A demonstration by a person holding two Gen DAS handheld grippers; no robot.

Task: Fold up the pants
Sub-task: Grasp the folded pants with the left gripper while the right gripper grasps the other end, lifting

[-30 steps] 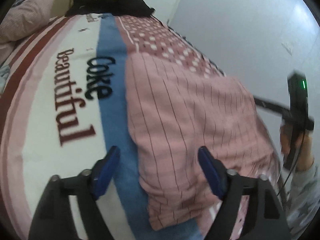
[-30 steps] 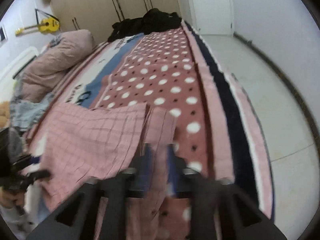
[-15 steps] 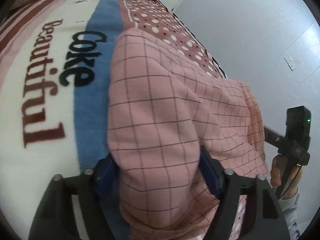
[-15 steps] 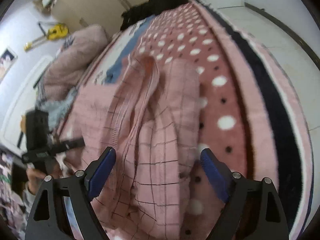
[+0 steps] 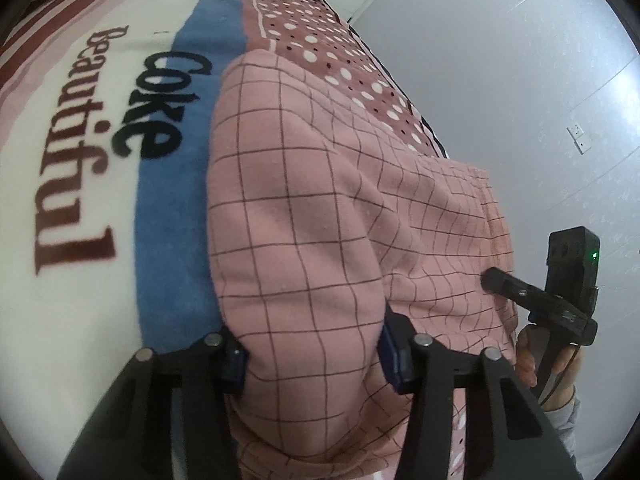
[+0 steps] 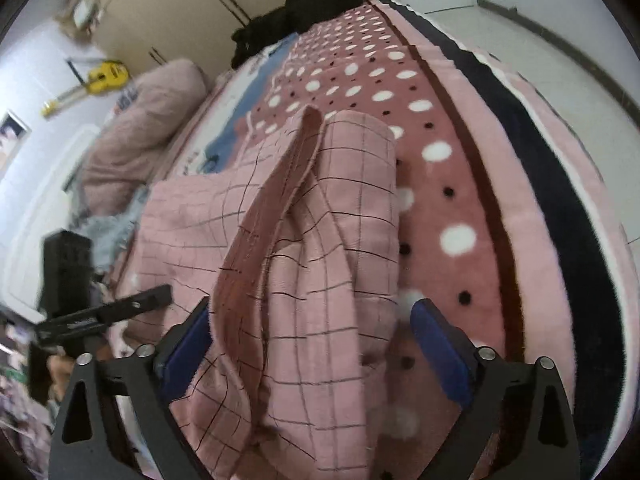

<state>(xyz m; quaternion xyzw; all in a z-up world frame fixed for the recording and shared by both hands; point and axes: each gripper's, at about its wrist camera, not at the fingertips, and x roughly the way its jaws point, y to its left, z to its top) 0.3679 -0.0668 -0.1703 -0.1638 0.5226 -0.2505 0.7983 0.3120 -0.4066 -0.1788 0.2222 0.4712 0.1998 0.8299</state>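
The left gripper [image 5: 312, 360] is closing on a bunched fold of the pink checked cotton pants [image 5: 320, 200], which lie on the patterned fleece blanket [image 5: 168, 184]. The right gripper [image 6: 304, 344] straddles the waistband end, jaws closing, right pad clear. Fabric appears soft, light, limp; grip gathered edges.

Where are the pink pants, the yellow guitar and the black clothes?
Pants [image 5: 320, 208], left wrist view, middle of the raised fold.
Guitar [image 6: 108, 76], right wrist view, its yellow body.
Black clothes [image 6: 304, 8], right wrist view, middle of the pile.
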